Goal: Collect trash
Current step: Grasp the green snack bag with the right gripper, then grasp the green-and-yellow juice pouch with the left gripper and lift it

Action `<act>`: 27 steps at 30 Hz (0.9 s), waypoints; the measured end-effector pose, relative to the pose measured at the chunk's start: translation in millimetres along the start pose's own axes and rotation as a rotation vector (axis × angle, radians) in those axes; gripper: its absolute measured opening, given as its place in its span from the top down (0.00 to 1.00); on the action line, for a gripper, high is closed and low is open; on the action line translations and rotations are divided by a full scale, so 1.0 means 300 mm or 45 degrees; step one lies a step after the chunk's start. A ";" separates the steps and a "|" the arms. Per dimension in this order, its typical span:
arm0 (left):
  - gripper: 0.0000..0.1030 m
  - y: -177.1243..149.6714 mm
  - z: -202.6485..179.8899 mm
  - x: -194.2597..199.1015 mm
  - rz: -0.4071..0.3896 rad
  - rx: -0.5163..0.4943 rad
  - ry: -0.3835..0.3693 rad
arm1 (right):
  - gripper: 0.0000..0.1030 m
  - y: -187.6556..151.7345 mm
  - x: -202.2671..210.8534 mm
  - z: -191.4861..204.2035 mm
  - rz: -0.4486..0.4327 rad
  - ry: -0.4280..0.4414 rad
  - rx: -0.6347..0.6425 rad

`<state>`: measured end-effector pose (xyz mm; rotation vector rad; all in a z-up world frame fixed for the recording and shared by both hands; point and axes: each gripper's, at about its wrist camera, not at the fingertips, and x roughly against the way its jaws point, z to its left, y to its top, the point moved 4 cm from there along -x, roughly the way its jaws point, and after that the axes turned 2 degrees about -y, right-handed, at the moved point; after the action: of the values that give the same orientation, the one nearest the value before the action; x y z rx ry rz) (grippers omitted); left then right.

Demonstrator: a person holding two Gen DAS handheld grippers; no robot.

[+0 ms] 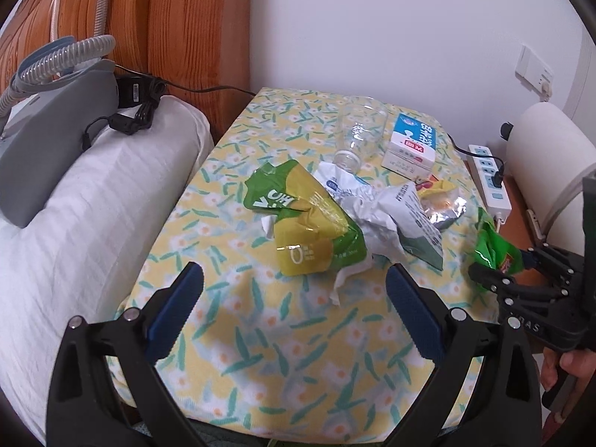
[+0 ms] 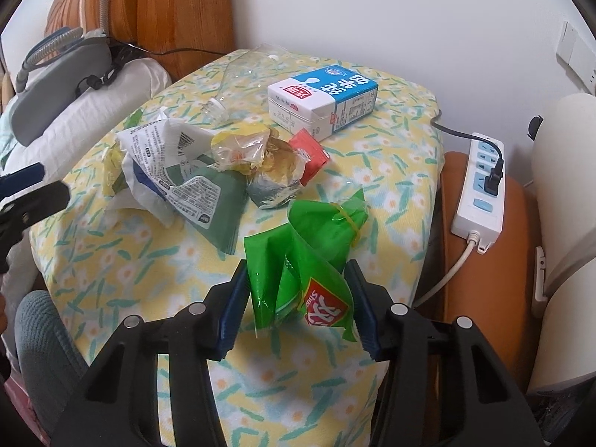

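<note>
A small table under a yellow floral cloth [image 1: 283,339] carries a heap of trash. In it are a green and yellow snack bag [image 1: 309,223], a crumpled white wrapper [image 1: 391,212], a clear bottle [image 1: 359,134] lying on its side and a blue and white milk carton [image 1: 411,145]. My left gripper [image 1: 294,275] stands open in front of the snack bag with nothing between its pads. My right gripper [image 2: 298,272] is shut on a green wrapper [image 2: 298,260] at the table's right edge, and the wrapper stands up between the pads. The left wrist view shows that gripper [image 1: 495,264] held by a hand.
A white power strip [image 2: 480,190] with a black plug lies on a brown surface right of the table. A red wrapper [image 2: 307,152] and a clear yellowish wrapper [image 2: 242,149] lie by the carton [image 2: 324,100]. A white pillow [image 1: 93,205] bearing a grey device [image 1: 56,130] sits to the left.
</note>
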<state>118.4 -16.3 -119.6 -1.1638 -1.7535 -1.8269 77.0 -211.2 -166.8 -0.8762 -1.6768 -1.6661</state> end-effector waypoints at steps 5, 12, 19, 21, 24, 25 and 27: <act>0.15 0.030 0.016 -0.051 0.050 0.061 -0.037 | 0.50 0.000 0.031 -0.009 -0.032 0.029 -0.034; 0.22 0.105 0.050 -0.108 0.124 0.233 -0.071 | 0.50 0.004 0.061 -0.022 -0.076 0.078 -0.074; 0.28 0.175 0.072 -0.179 0.265 0.421 -0.072 | 0.50 0.002 0.060 -0.023 -0.091 0.141 -0.104; 0.28 0.195 0.075 -0.201 0.305 0.462 -0.080 | 0.50 -0.001 0.061 -0.024 -0.095 0.156 -0.112; 0.28 0.220 0.079 -0.238 0.360 0.497 -0.070 | 0.50 -0.004 0.063 -0.024 -0.101 0.178 -0.119; 0.28 0.224 0.079 -0.246 0.370 0.500 -0.063 | 0.50 -0.005 0.064 -0.024 -0.102 0.182 -0.120; 0.28 0.229 0.078 -0.264 0.394 0.502 -0.053 | 0.50 -0.007 0.065 -0.023 -0.106 0.195 -0.122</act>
<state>223.7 -28.3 -136.5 -1.2303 -1.7369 -1.2217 63.6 -217.4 -152.2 -0.7118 -1.5601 -1.8338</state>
